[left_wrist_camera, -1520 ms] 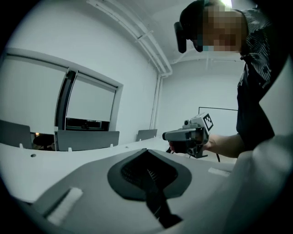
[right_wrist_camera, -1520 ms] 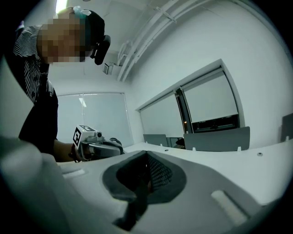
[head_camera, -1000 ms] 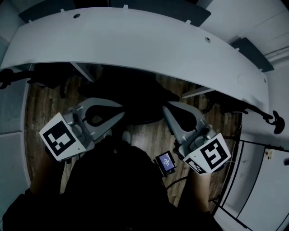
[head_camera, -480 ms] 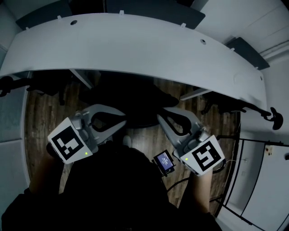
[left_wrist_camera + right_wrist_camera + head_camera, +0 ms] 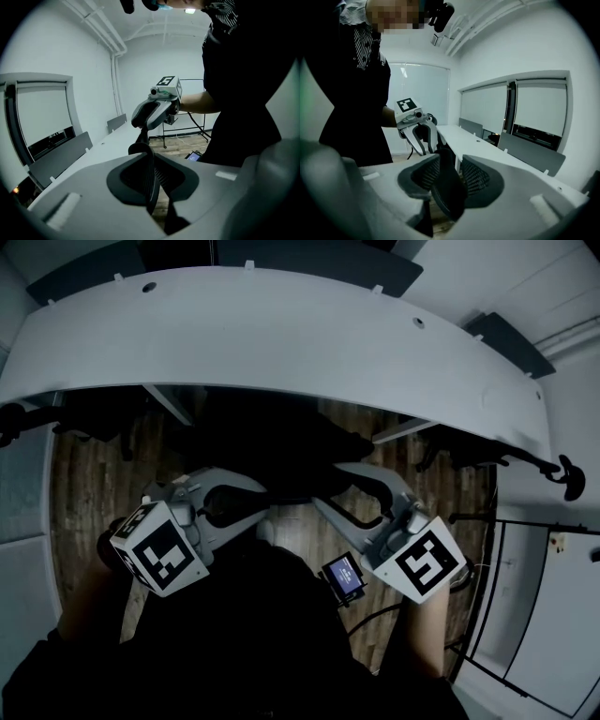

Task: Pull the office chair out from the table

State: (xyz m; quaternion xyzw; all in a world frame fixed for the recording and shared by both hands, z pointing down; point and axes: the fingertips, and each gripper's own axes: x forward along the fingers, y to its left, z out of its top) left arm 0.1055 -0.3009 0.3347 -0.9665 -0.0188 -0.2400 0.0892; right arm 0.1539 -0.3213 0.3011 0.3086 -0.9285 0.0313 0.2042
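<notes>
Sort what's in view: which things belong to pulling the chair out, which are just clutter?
Job: black office chair, tucked partly under the curved white table.
Lying about: small black device with a lit blue screen; dark grey divider panels behind the table.

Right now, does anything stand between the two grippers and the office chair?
Nothing visible does. The back edge of the office chair already lies between the jaws of the left gripper and of the right gripper. Both pairs of jaws have just been opening, and gaps show beside the edge.
</notes>
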